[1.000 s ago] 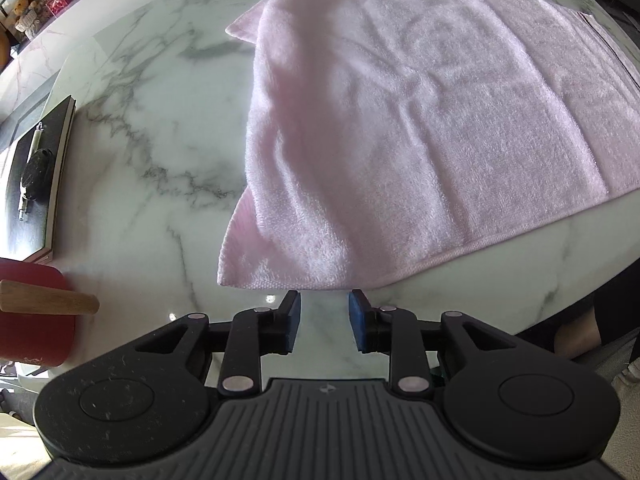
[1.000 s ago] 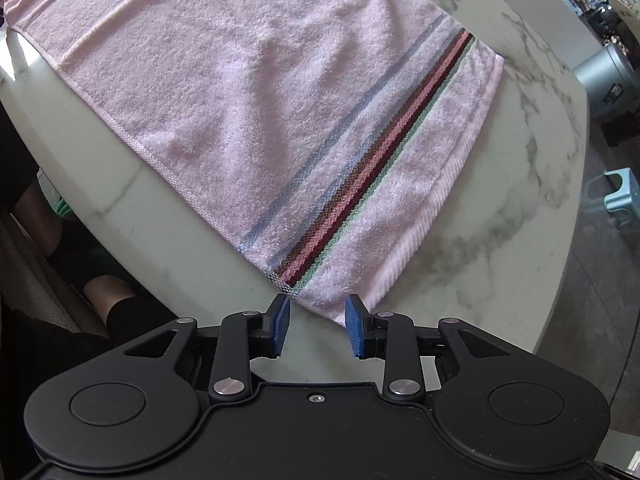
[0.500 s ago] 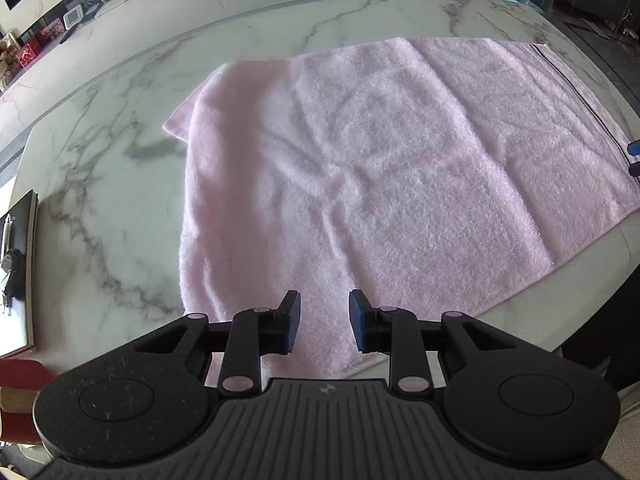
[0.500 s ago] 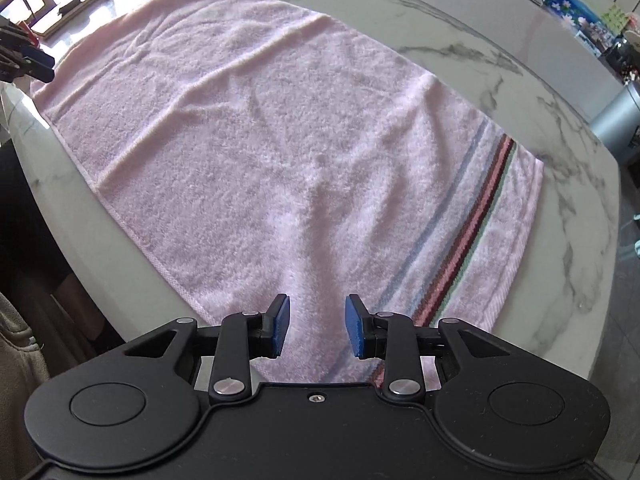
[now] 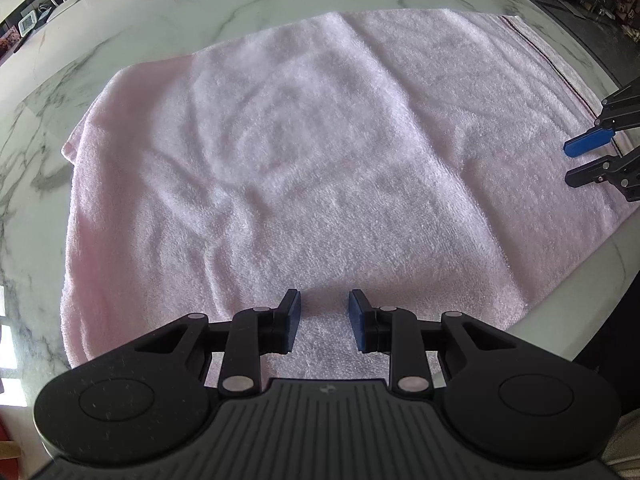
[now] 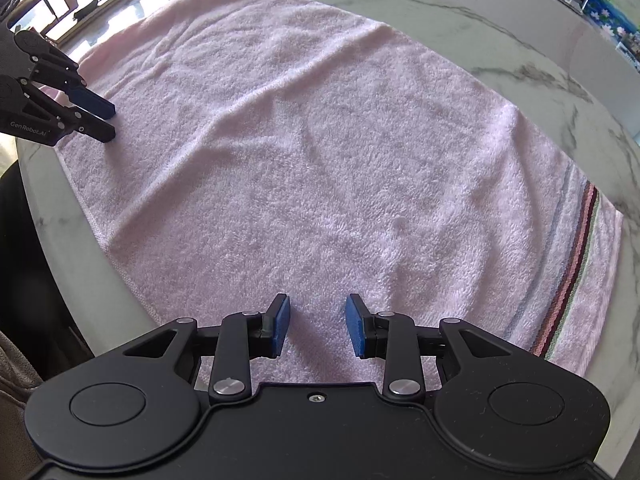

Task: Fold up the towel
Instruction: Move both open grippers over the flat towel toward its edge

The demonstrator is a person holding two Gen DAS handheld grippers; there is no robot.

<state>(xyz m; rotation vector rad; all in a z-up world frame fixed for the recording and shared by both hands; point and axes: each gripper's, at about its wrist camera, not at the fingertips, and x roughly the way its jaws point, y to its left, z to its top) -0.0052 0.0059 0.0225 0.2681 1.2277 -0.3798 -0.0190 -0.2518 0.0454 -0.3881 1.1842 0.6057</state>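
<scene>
A pink towel [image 5: 320,168] lies spread flat, lightly wrinkled, on the marble desk [image 5: 132,36], its near long edge along the desk's rounded rim; a band of coloured stripes [image 6: 576,264] crosses its right end; the left tongs [image 5: 323,320] hang over the towel near that edge, blue pads [image 5: 294,320] apart with only cloth showing below the gap, nothing pinched; the right tongs [image 6: 316,326] hang likewise further right, pads apart and clamped on nothing; each tool shows in the other's view, well apart along the near edge
</scene>
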